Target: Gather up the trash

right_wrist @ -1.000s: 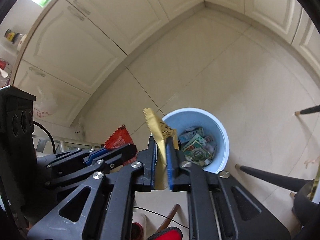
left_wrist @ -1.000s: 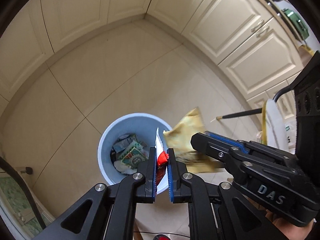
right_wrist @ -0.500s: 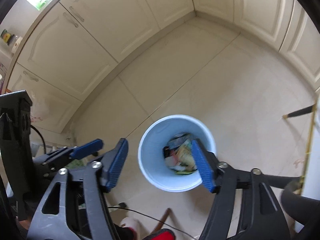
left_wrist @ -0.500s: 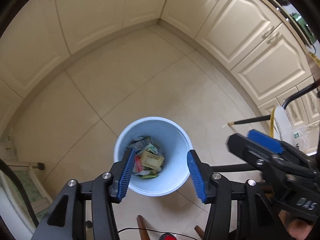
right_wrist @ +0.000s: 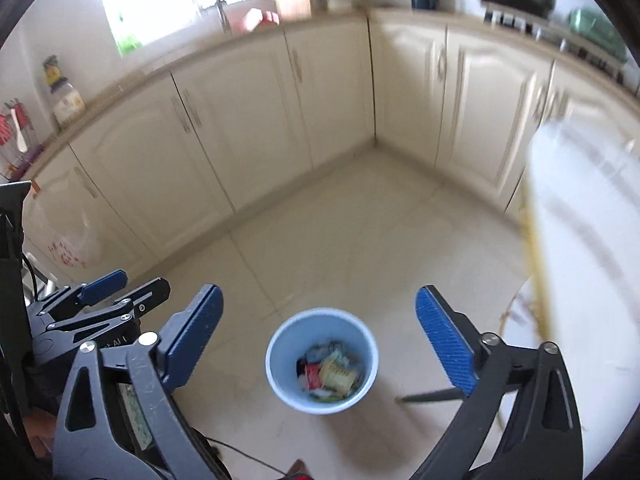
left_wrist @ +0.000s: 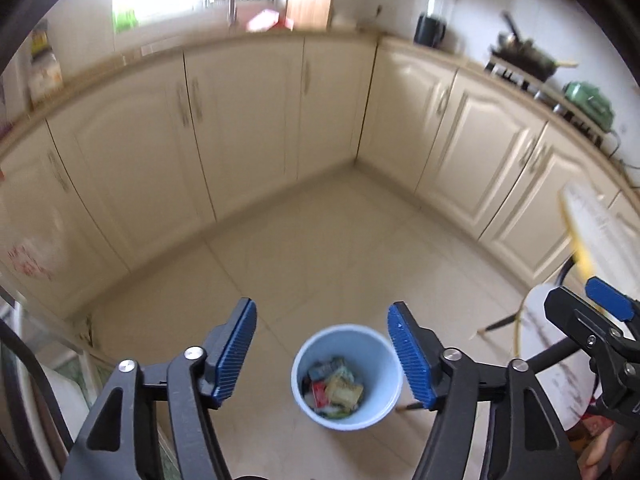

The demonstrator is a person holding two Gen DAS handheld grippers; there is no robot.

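A light blue trash bin (left_wrist: 372, 412) stands on the tiled floor and holds several wrappers, among them a red one (left_wrist: 319, 393) and a yellow one (left_wrist: 344, 388). It also shows in the right wrist view (right_wrist: 292, 392) with the same wrappers (right_wrist: 328, 372). My left gripper (left_wrist: 322, 354) is open and empty, high above the bin. My right gripper (right_wrist: 320, 340) is open and empty too, above the bin. The right gripper shows at the right edge of the left wrist view (left_wrist: 600, 320); the left gripper shows at the left in the right wrist view (right_wrist: 104, 292).
Cream kitchen cabinets (left_wrist: 248, 128) run along the back and right walls, meeting in a corner. A round white table (right_wrist: 592, 240) with dark legs (right_wrist: 432, 396) stands at the right. The countertop holds a kettle (left_wrist: 430, 32) and a stove with pans (left_wrist: 524, 60).
Both grippers opened and dropped the red and yellow wrappers into the bin. Both have since risen and tilted up, so the cabinets and counter show.
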